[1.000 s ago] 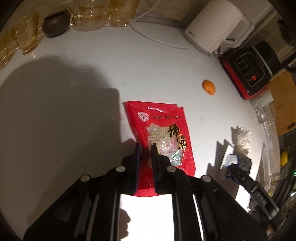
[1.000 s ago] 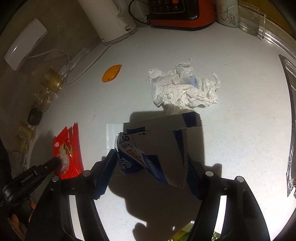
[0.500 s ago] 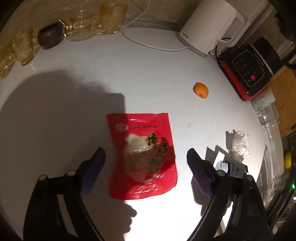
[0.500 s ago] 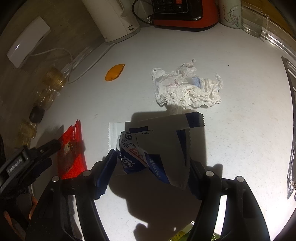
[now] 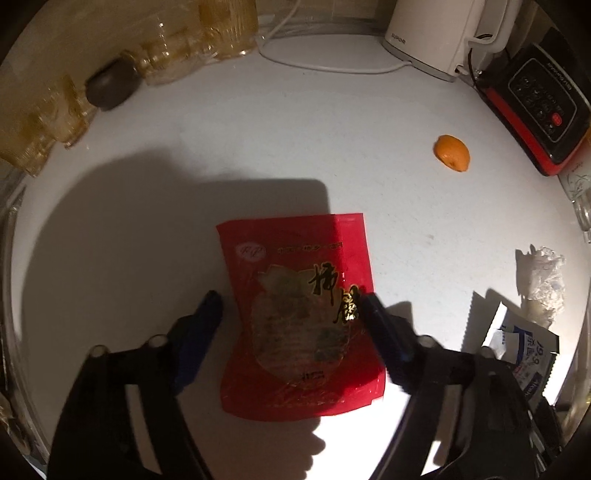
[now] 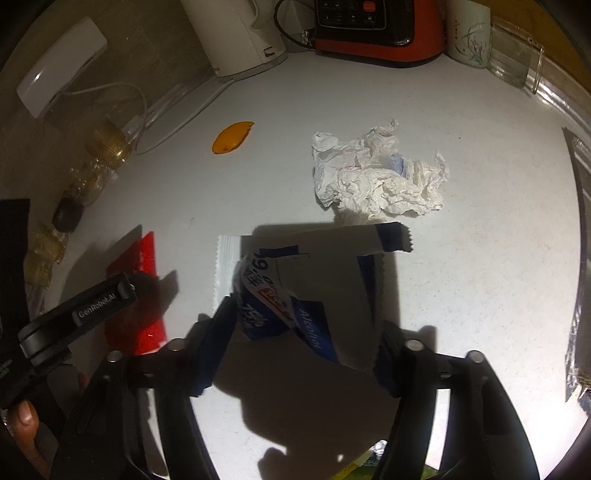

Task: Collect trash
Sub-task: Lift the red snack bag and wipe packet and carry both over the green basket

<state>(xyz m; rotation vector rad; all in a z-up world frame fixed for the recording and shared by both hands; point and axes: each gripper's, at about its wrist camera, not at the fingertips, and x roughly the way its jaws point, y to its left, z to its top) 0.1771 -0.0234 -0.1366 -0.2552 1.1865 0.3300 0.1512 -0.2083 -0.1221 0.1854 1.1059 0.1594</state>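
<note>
A red snack packet (image 5: 299,314) lies flat on the white counter (image 5: 258,147). My left gripper (image 5: 290,300) straddles it with its jaws closing. The right finger (image 5: 376,317) is at the packet's edge and the left finger (image 5: 207,314) stands just clear of it. A blue-and-white wipes packet (image 6: 280,295), bent upward, sits between the jaws of my right gripper (image 6: 304,317), which are closing; its fingers stand at the packet's two edges. Beyond it lie a crumpled white tissue (image 6: 376,173) and a piece of orange peel (image 6: 232,137).
At the back stand a white kettle (image 5: 443,33) with its cable (image 5: 325,66) and a red-and-black appliance (image 5: 543,99). Amber glass cups (image 5: 207,40) and a dark cup (image 5: 110,86) are at the back left. A patterned mug (image 6: 469,33) and a clear container (image 6: 517,59) are at the right.
My left gripper was shut over the red packet, opened wide, moved forward and has narrowed around it. The right gripper and the wipes packet look unchanged.
</note>
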